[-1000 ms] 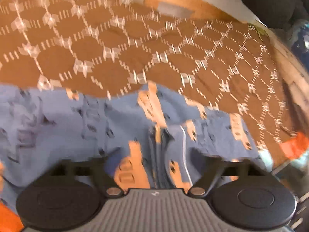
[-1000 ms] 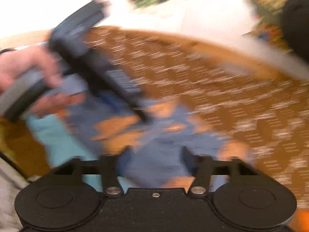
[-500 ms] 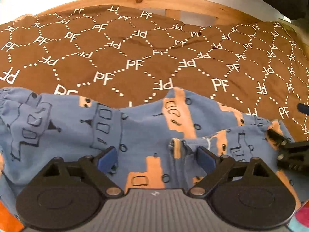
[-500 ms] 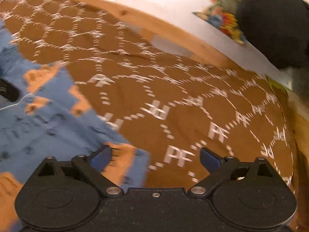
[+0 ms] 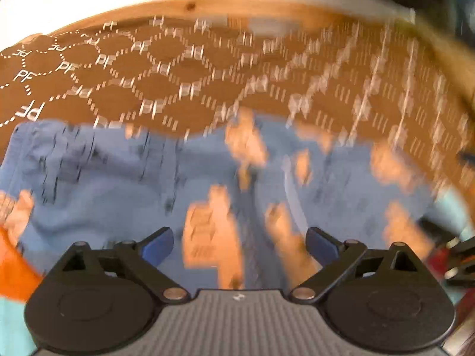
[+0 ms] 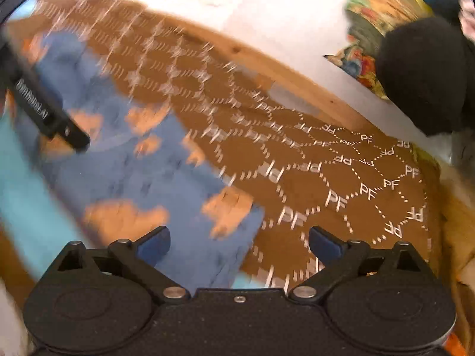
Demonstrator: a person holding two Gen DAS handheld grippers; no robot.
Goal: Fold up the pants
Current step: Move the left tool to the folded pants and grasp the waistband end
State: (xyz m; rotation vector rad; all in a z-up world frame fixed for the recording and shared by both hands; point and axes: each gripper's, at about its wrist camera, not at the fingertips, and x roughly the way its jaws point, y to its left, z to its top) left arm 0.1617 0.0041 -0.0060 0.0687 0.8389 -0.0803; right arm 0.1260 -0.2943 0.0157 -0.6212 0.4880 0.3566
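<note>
Blue pants (image 5: 118, 184) printed with orange vehicles lie flat on a brown cloth (image 5: 178, 89) patterned with white PF letters. My left gripper (image 5: 240, 241) hovers over the middle of the pants; its jaws are opening and the blue pads grip nothing. My right gripper (image 6: 240, 241) stands open above the right end of the pants (image 6: 142, 178), at their edge against the brown cloth (image 6: 326, 178), holding nothing. In the right wrist view a black finger (image 6: 44, 109) of the left gripper reaches in over the pants from the left. Both views are blurred by motion.
A wooden rim (image 5: 207, 6) bounds the far side of the brown cloth, with a white wall behind. A black rounded object (image 6: 421, 74) and colourful fabric sit at the far right. Turquoise cloth (image 6: 23, 192) lies beside the pants, and an orange piece (image 5: 12, 261) at the near left.
Both grippers stand wider than a second ago. The right view has swung back left, so more of the pants and the left gripper's finger show again. The left view has shifted and blurred.
</note>
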